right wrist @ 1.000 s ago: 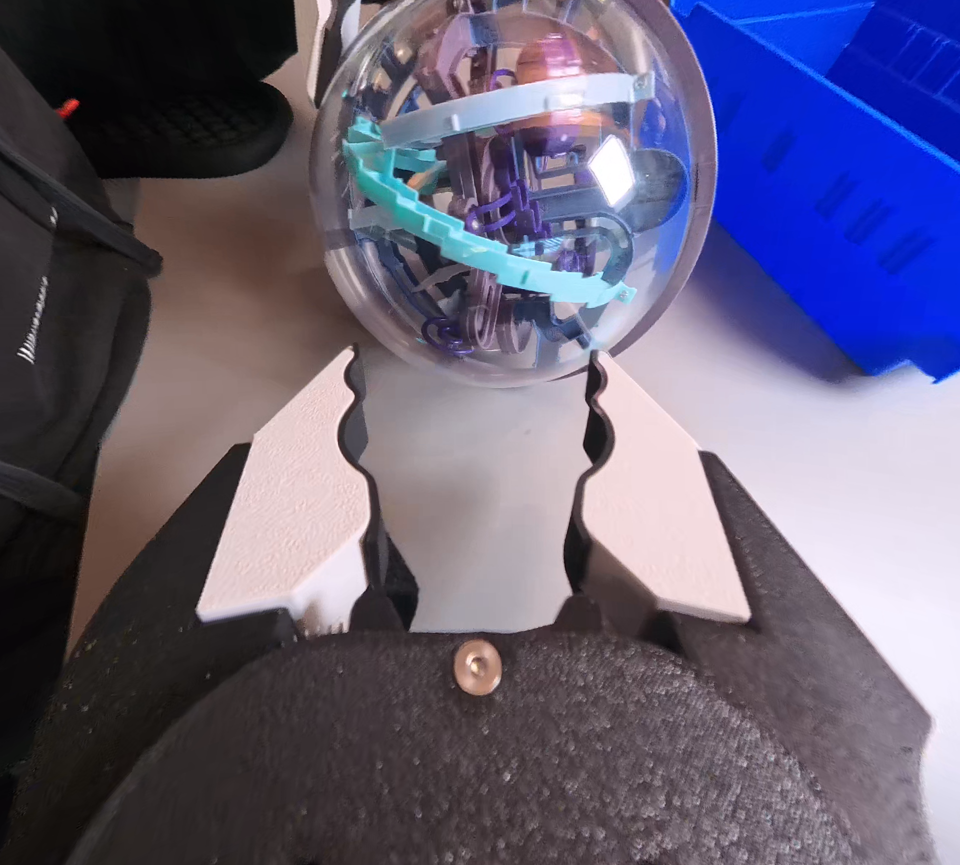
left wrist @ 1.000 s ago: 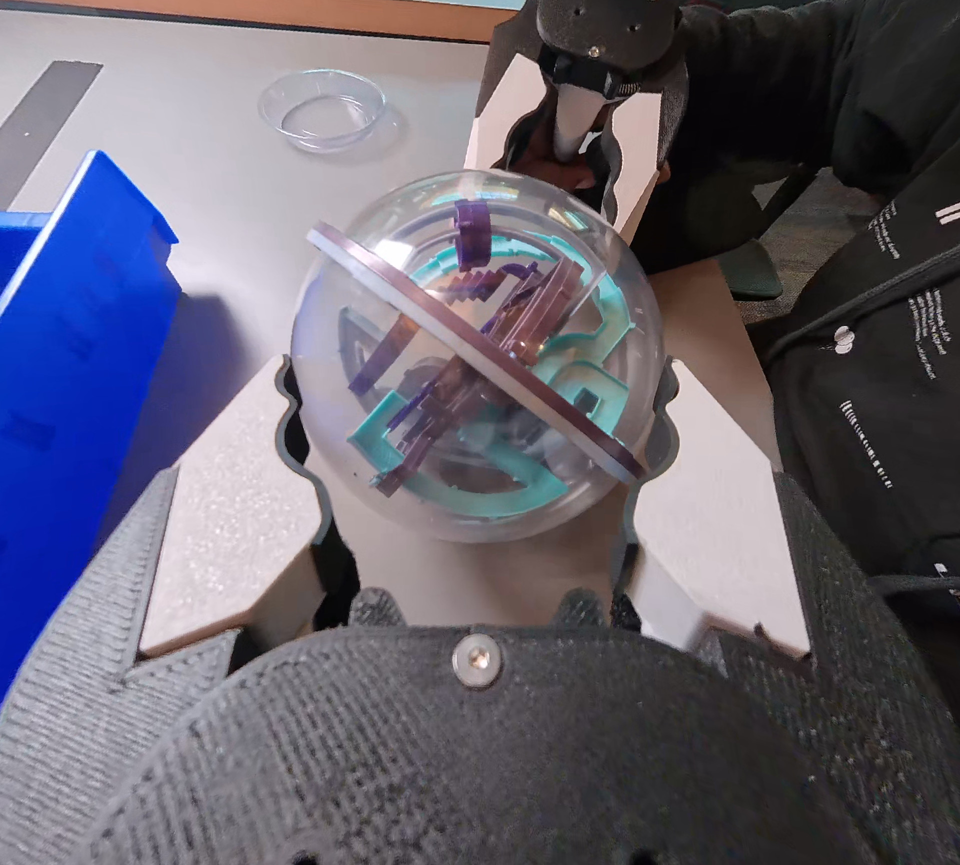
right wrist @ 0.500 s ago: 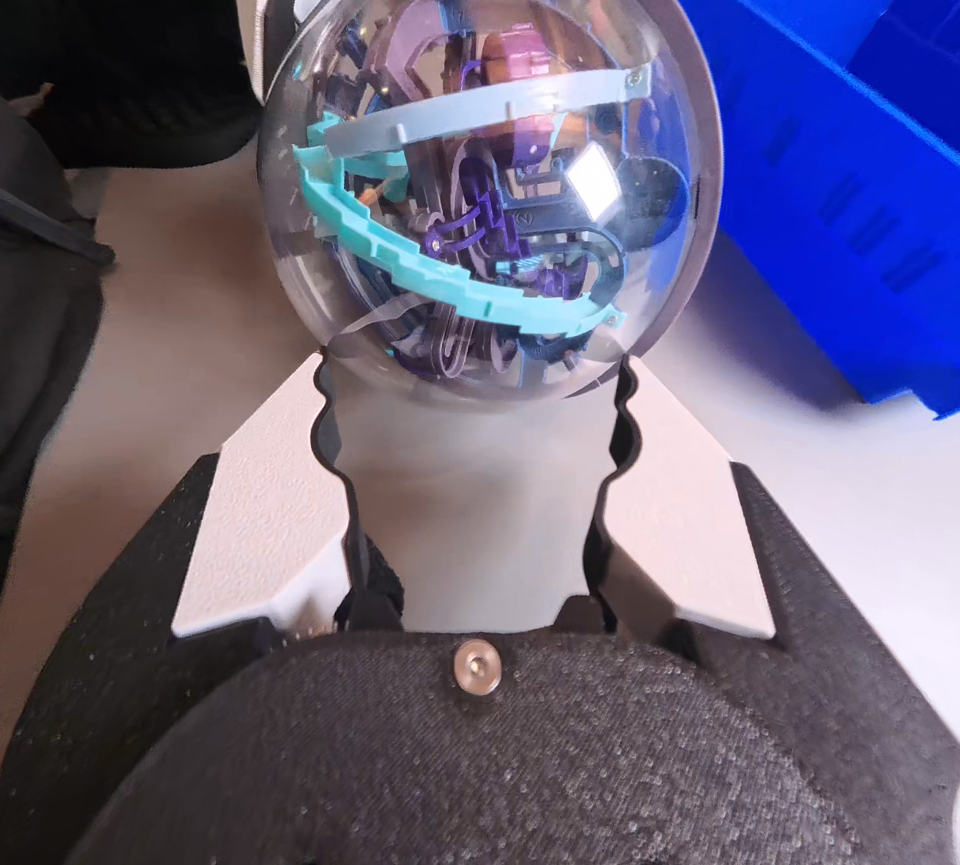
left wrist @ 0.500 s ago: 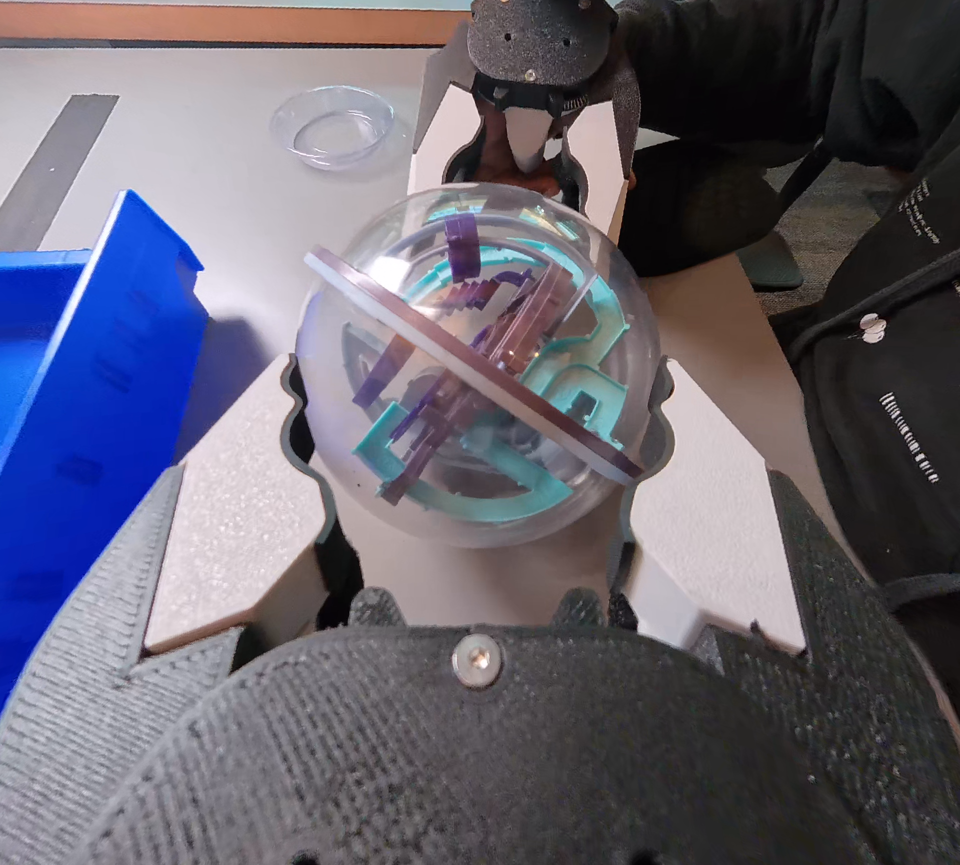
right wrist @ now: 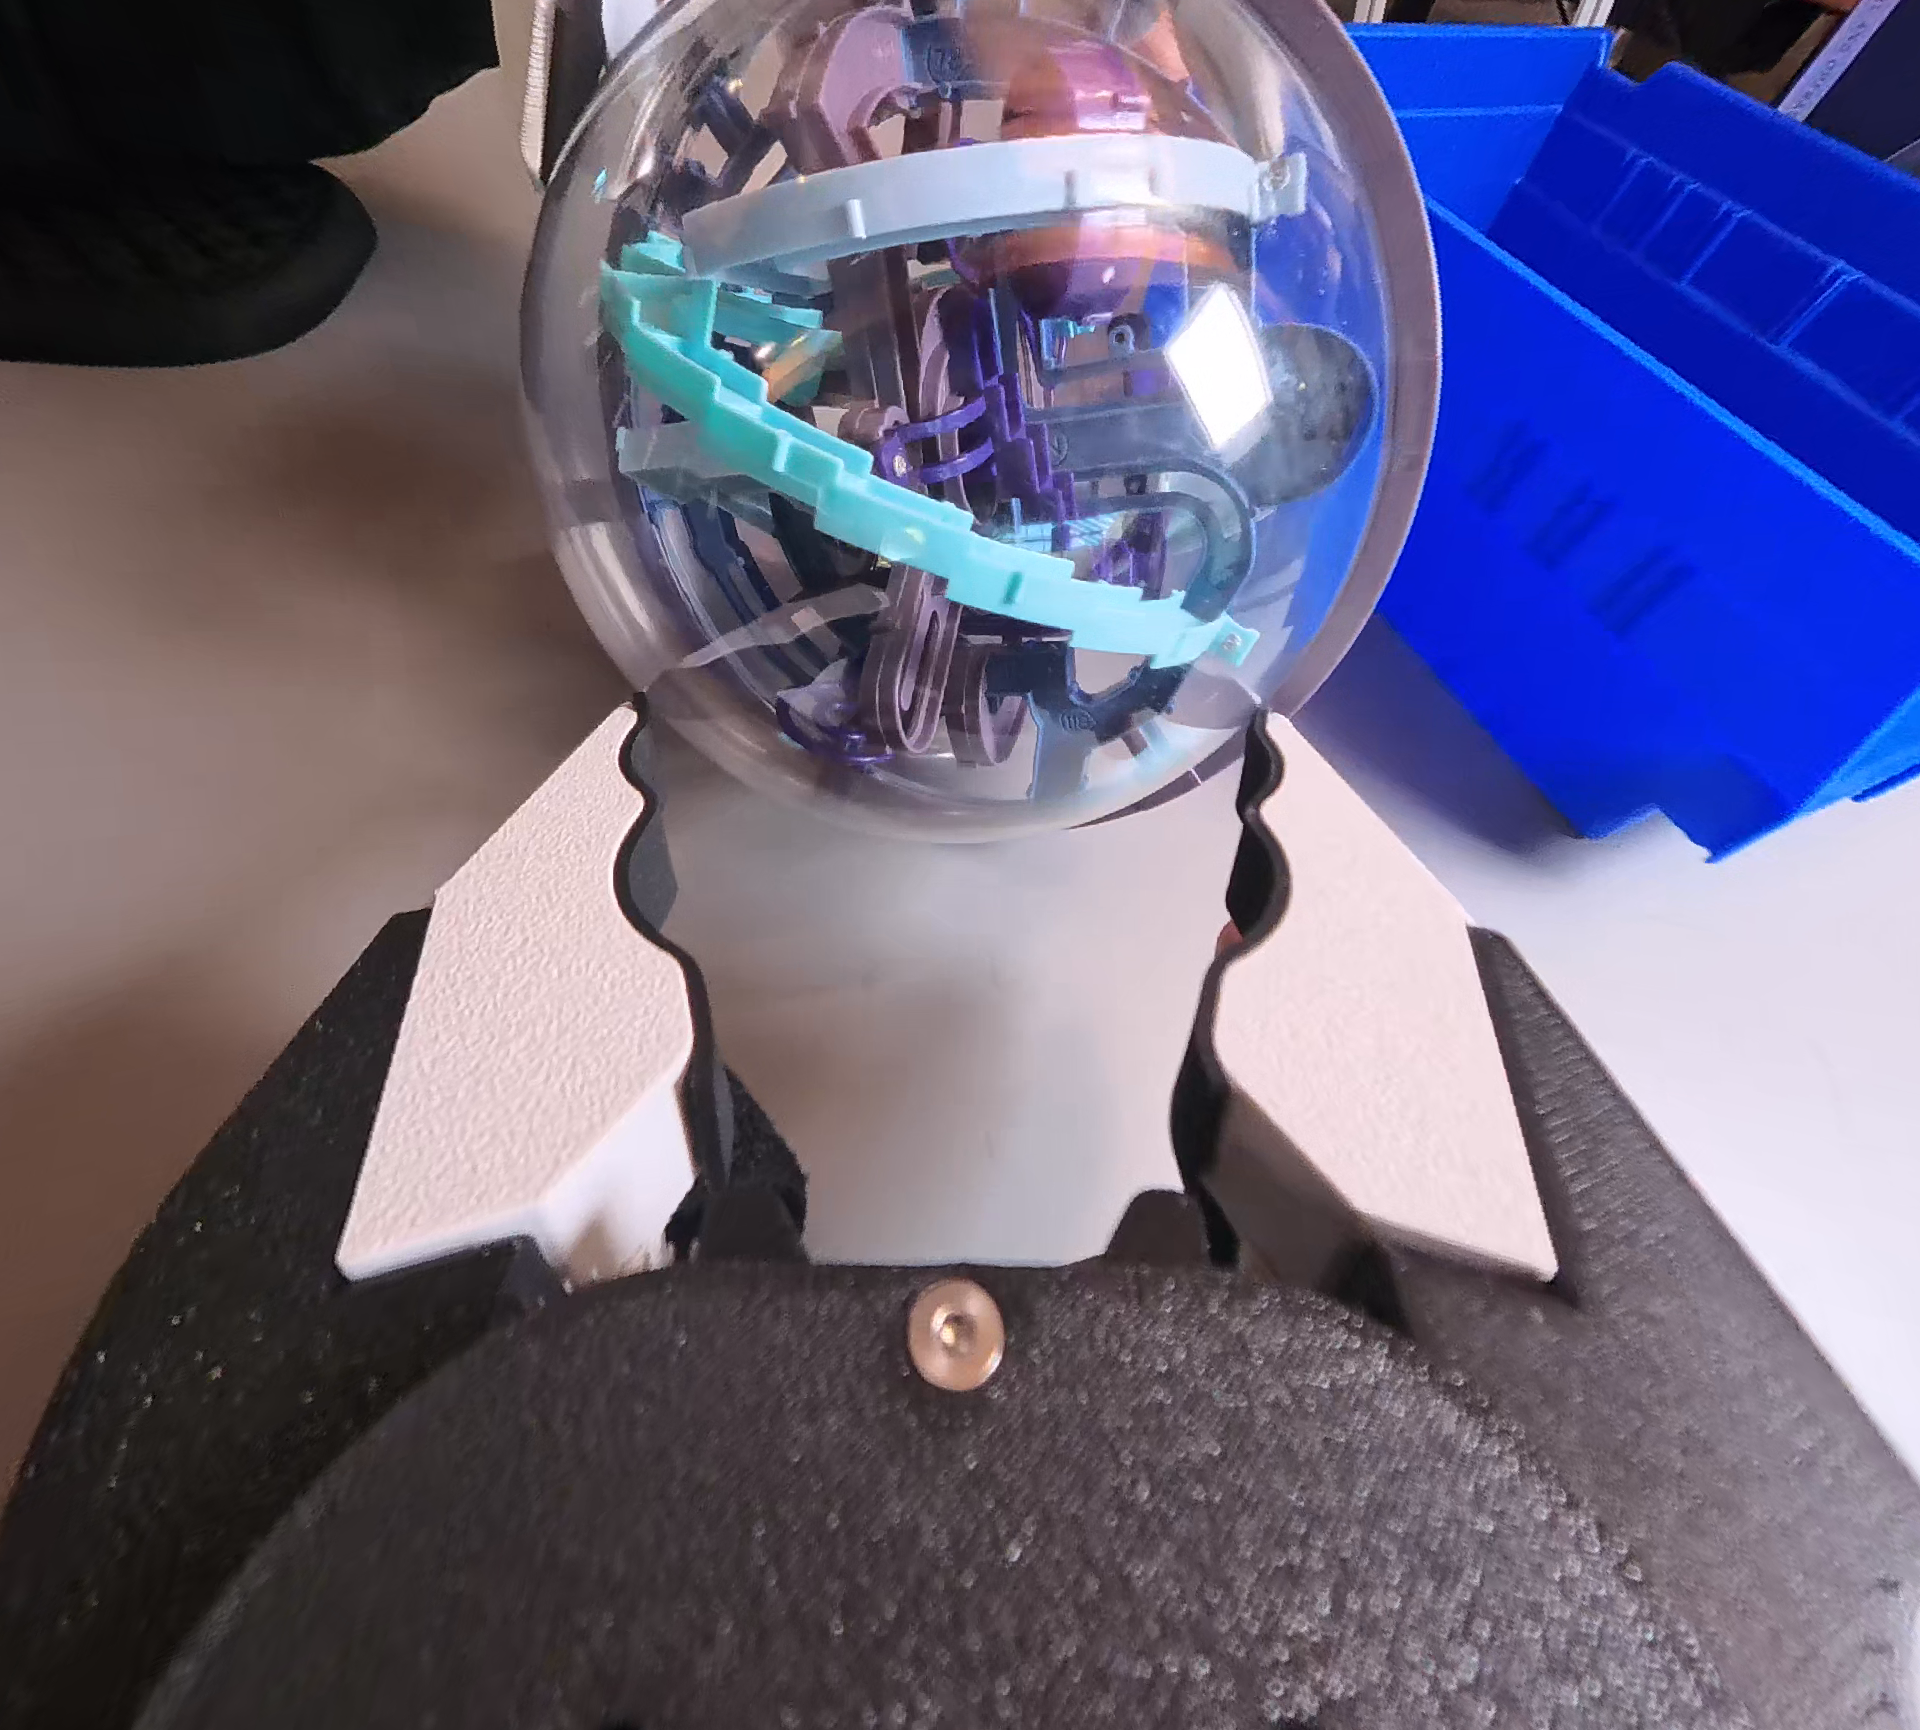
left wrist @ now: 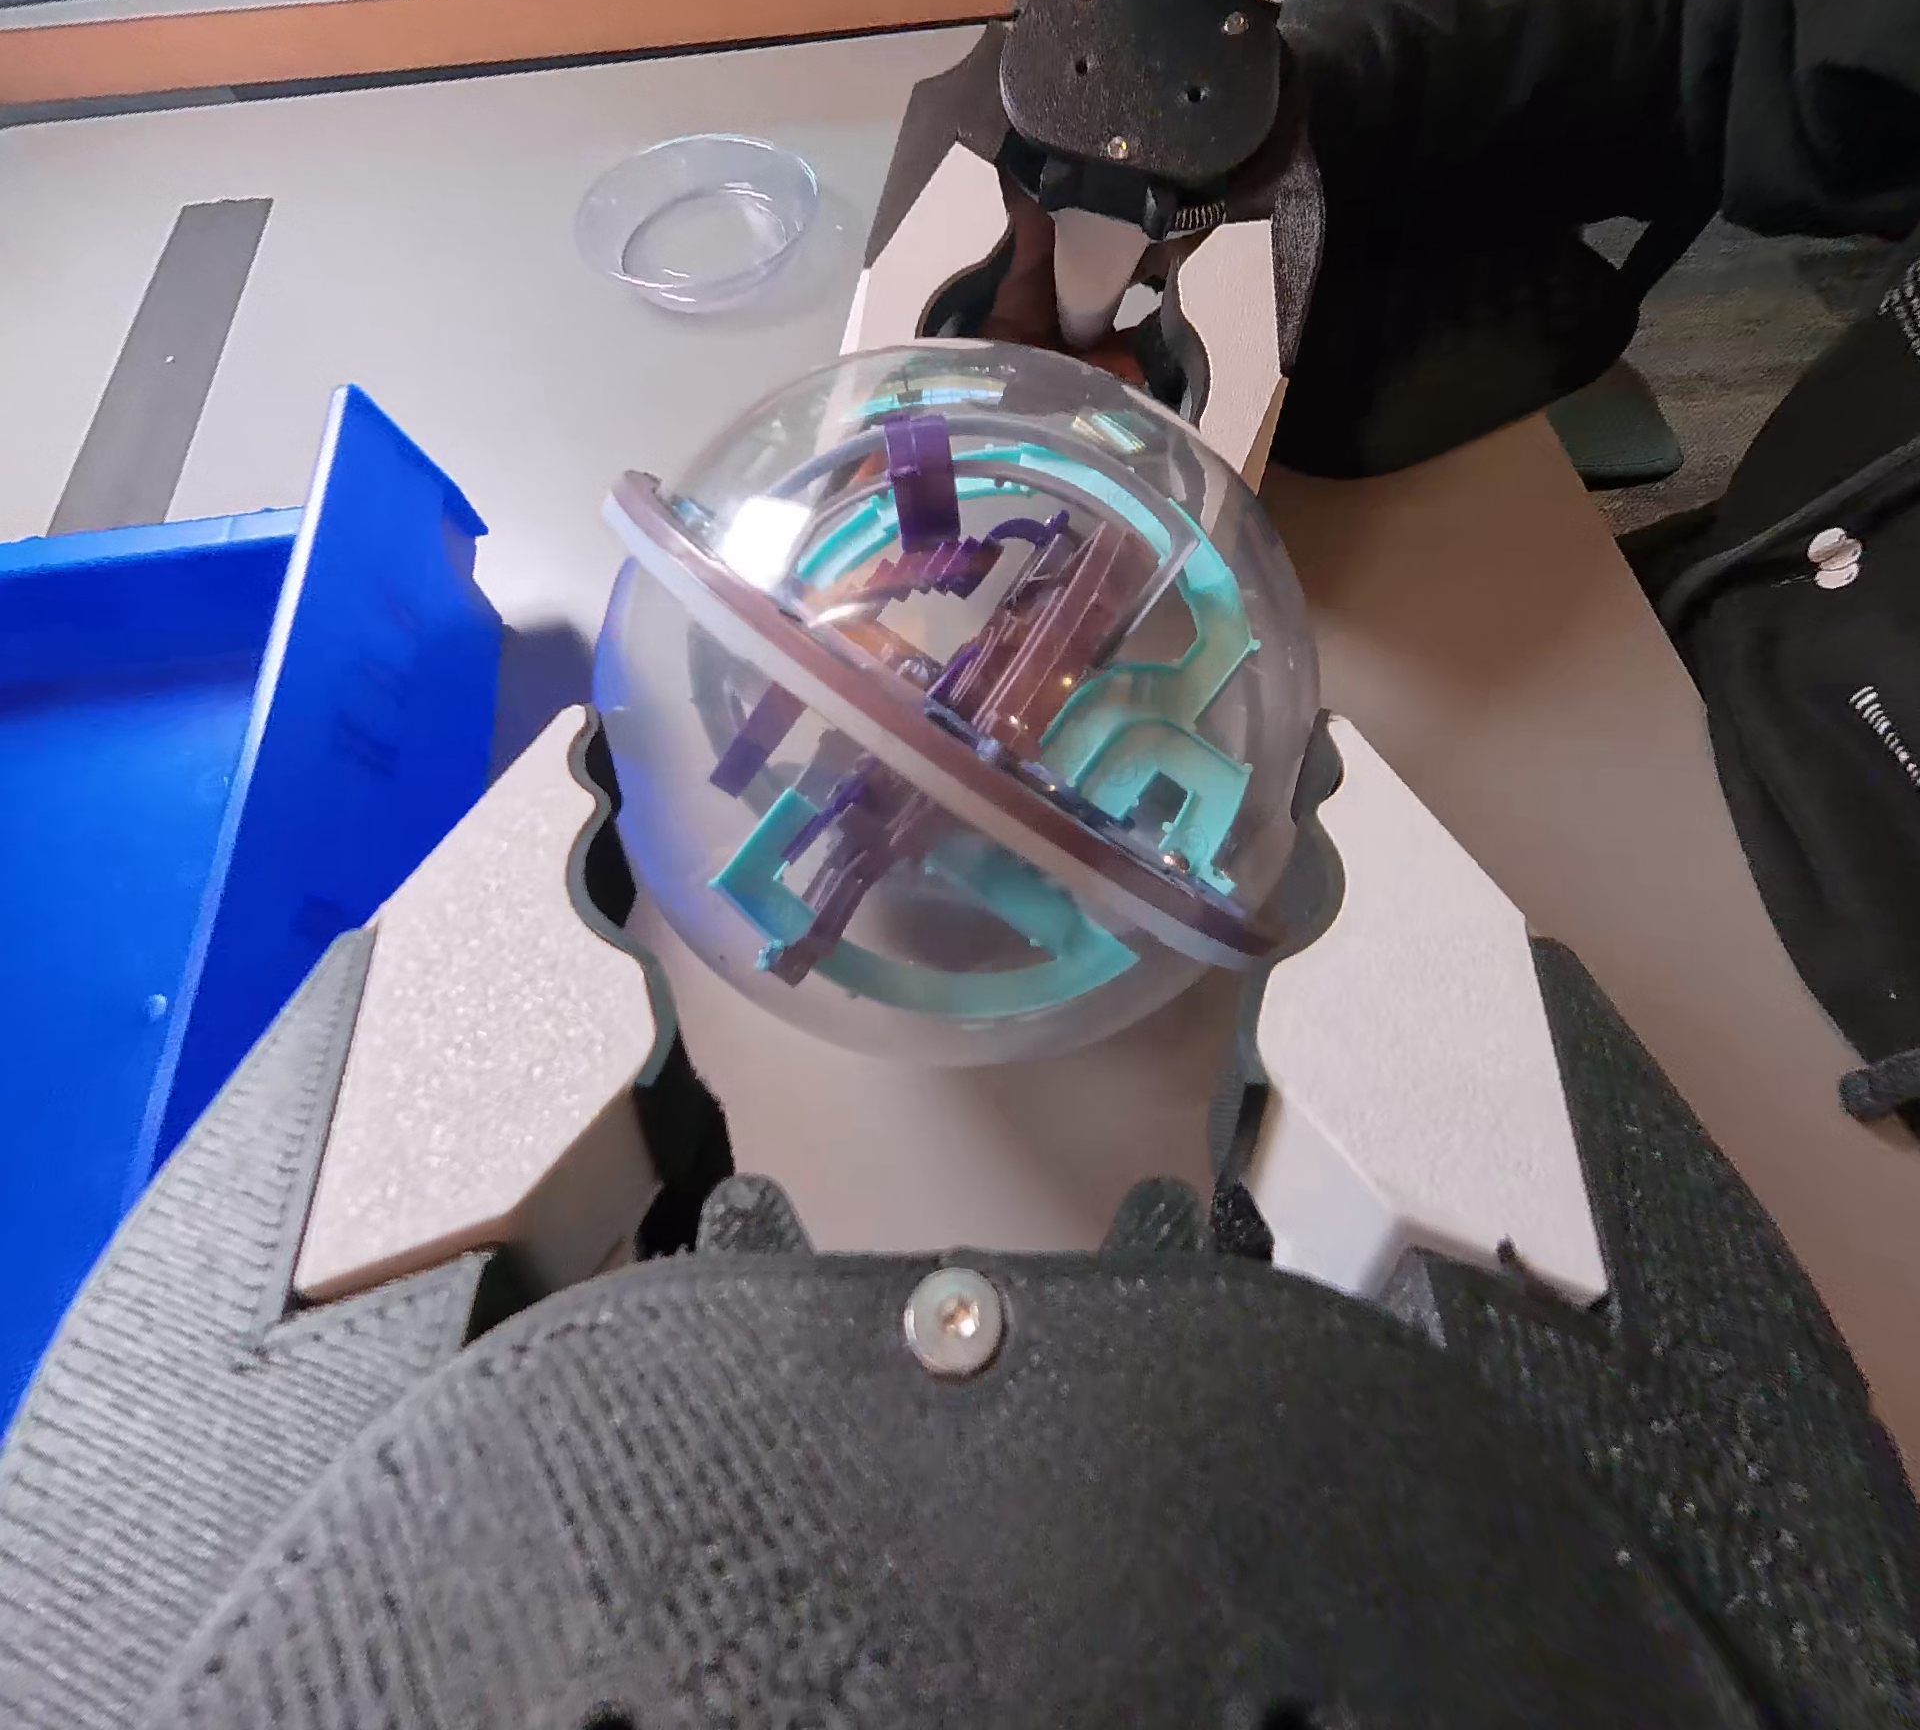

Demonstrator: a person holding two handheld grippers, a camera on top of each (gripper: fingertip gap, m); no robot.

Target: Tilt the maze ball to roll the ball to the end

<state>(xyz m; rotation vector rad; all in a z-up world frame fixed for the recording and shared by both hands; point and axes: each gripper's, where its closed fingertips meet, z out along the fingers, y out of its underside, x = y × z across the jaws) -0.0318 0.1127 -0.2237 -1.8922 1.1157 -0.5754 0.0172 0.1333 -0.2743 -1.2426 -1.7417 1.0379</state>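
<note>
Closer now: blue bin (left wrist: 208, 745), labelled right tongs (left wrist: 1081, 392)

The blue bin (left wrist: 208, 797) stands just beside the maze ball (left wrist: 951, 704) on the left gripper's (left wrist: 951, 807) left, leaving only a narrow gap there. The right gripper (left wrist: 1081, 350) blocks the ball's far side. A clear dish (left wrist: 698, 220) sits farther in on the counter (left wrist: 416, 309), with open surface around it. On the other side, the counter's edge and a person's dark sleeve (left wrist: 1558, 122) close the way.
</note>
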